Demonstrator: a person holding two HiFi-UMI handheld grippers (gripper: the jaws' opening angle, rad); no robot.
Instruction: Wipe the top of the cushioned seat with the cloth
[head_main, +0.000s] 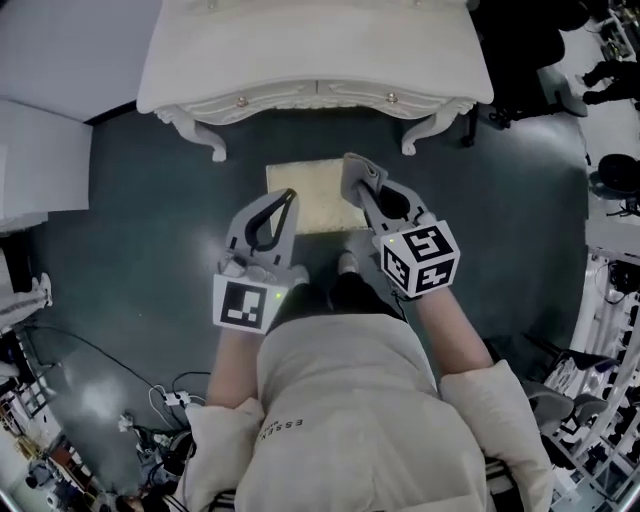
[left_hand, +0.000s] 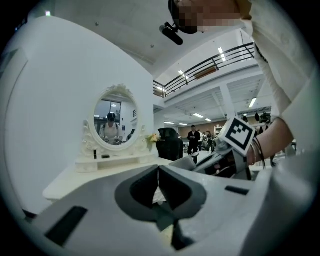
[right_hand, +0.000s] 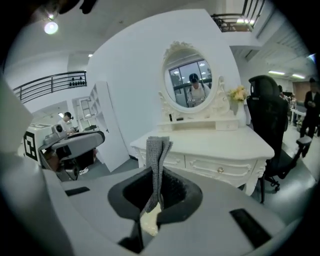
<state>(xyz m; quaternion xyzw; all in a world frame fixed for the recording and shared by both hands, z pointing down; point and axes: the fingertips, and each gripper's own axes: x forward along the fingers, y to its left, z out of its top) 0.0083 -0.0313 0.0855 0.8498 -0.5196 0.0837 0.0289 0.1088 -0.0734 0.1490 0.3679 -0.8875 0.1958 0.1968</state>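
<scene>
Head view: a person stands over the cushioned seat (head_main: 312, 188), a cream square on the dark floor just in front of the white dressing table (head_main: 315, 55).
Right gripper (right_hand: 156, 172): tongs pinched on a grey knitted cloth (right_hand: 158, 152), whose free end pokes out past the tips.
Left gripper (left_hand: 159, 171): tongs pressed together with nothing between them.
Cloth position: held above the seat's near right part; from where I stand it looks clear of the cushion, though contact is hard to judge.
Seat surface: no wipe marks, dirt or damp streaks show, so I cannot tell whether any of it has been wiped.
Done: the cloth is picked up and brought over the seat.
Left: by my reckoning, lower the cloth onto the cushion and sweep it across the whole top.
</scene>
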